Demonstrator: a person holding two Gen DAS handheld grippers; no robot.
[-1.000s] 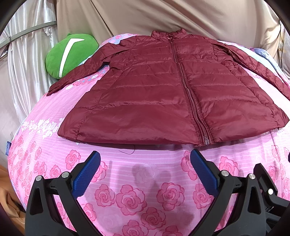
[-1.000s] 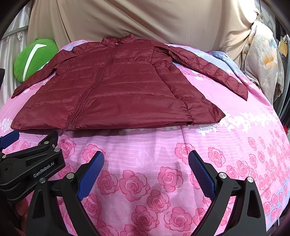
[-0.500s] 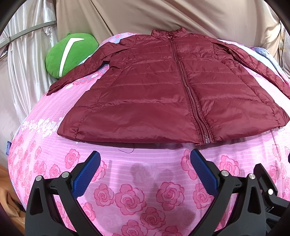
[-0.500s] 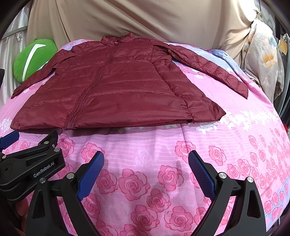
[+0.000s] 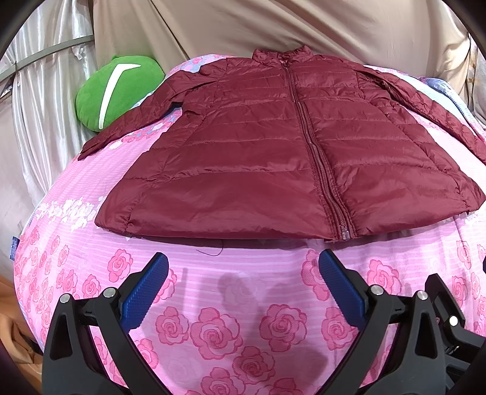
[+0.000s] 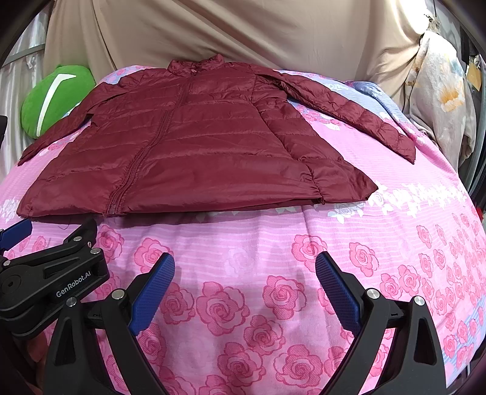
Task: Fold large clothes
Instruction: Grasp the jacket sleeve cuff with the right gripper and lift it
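A dark red quilted jacket (image 5: 273, 152) lies flat and zipped on a pink rose-print bed cover (image 5: 231, 319), collar at the far end, both sleeves spread outward. It also shows in the right wrist view (image 6: 197, 152), with its right sleeve (image 6: 349, 112) stretched toward the far right. My left gripper (image 5: 243, 291) is open and empty, hovering just short of the jacket's hem. My right gripper (image 6: 244, 288) is open and empty, in front of the hem's right half. The left gripper's body (image 6: 51, 282) shows at the left of the right wrist view.
A green cushion (image 5: 115, 91) lies at the far left beside the left sleeve. Beige drapes (image 5: 273, 27) hang behind the bed. A floral cloth (image 6: 440, 100) hangs at the far right. The bed cover (image 6: 273, 273) drops away at left and right edges.
Both grippers have crept slightly forward toward the jacket's hem. The jacket has not moved and the jaws stay open.
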